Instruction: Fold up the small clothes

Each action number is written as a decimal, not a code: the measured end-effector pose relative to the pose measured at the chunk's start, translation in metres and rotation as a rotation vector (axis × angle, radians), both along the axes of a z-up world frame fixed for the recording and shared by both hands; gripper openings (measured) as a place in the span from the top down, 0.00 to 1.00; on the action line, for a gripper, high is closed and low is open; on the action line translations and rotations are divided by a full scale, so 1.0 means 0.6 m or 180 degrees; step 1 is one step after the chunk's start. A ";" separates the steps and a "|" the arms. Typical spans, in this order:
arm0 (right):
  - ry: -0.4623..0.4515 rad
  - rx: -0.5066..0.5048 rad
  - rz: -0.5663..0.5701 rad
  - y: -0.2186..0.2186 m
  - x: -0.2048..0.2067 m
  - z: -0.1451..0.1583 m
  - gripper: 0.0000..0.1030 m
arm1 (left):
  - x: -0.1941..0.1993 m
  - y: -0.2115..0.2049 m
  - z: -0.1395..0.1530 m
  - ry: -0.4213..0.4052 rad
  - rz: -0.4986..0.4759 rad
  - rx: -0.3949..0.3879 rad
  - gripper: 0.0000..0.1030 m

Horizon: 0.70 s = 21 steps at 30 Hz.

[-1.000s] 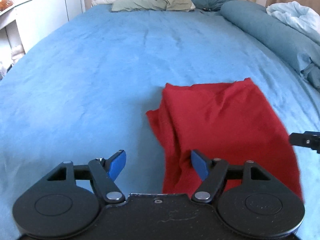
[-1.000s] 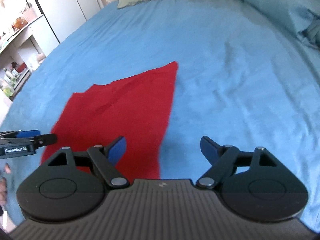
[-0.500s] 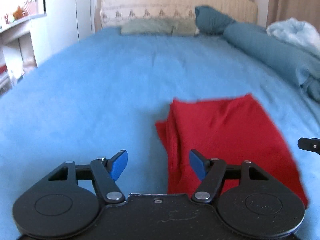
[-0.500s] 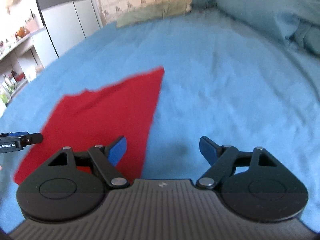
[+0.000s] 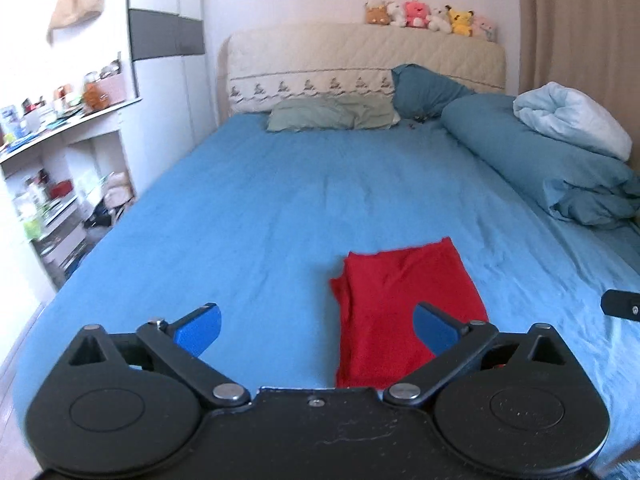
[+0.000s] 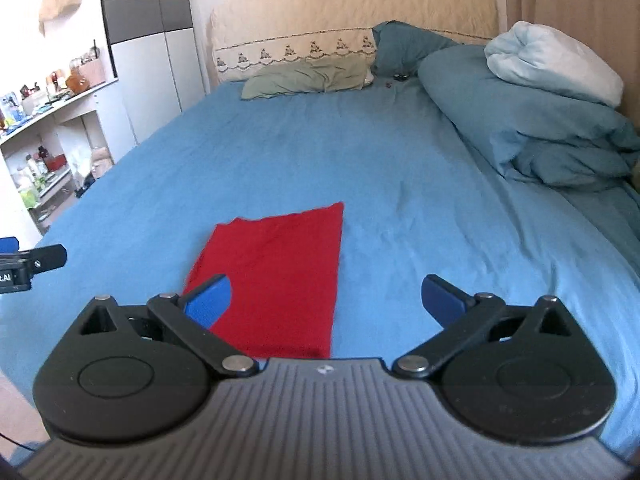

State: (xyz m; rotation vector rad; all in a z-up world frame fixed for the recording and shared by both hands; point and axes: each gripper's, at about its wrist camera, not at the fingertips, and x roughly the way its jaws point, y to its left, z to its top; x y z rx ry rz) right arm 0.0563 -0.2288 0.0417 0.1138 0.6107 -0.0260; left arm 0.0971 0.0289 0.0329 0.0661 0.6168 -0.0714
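Observation:
A red garment (image 5: 404,304) lies folded in a long rectangle on the blue bed sheet (image 5: 280,200), near the bed's front edge. It also shows in the right wrist view (image 6: 280,272). My left gripper (image 5: 316,326) is open and empty, above the cloth's left edge. My right gripper (image 6: 326,300) is open and empty, above the cloth's right edge. Neither gripper touches the cloth. The right gripper's tip shows in the left wrist view (image 5: 620,306), and the left gripper shows in the right wrist view (image 6: 24,266).
Pillows (image 5: 332,114) lie against the headboard (image 5: 360,56). A rolled teal duvet (image 5: 532,160) with a pale blanket (image 5: 572,120) runs along the right side. Cluttered shelves (image 5: 48,184) and a wardrobe (image 5: 168,60) stand left of the bed.
Both grippers have risen and pulled back from the cloth, tilting up, so the room comes into view. The red garment lies as before.

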 end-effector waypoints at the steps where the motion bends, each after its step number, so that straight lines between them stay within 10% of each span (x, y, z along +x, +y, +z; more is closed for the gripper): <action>1: 0.0014 -0.0012 -0.0011 0.007 -0.020 0.005 0.00 | -0.017 0.001 0.005 0.0022 0.0016 0.0000 0.00; 21: 0.0425 -0.0231 -0.0112 0.072 -0.164 -0.036 0.00 | -0.154 -0.008 -0.040 0.0249 -0.0001 0.0131 0.00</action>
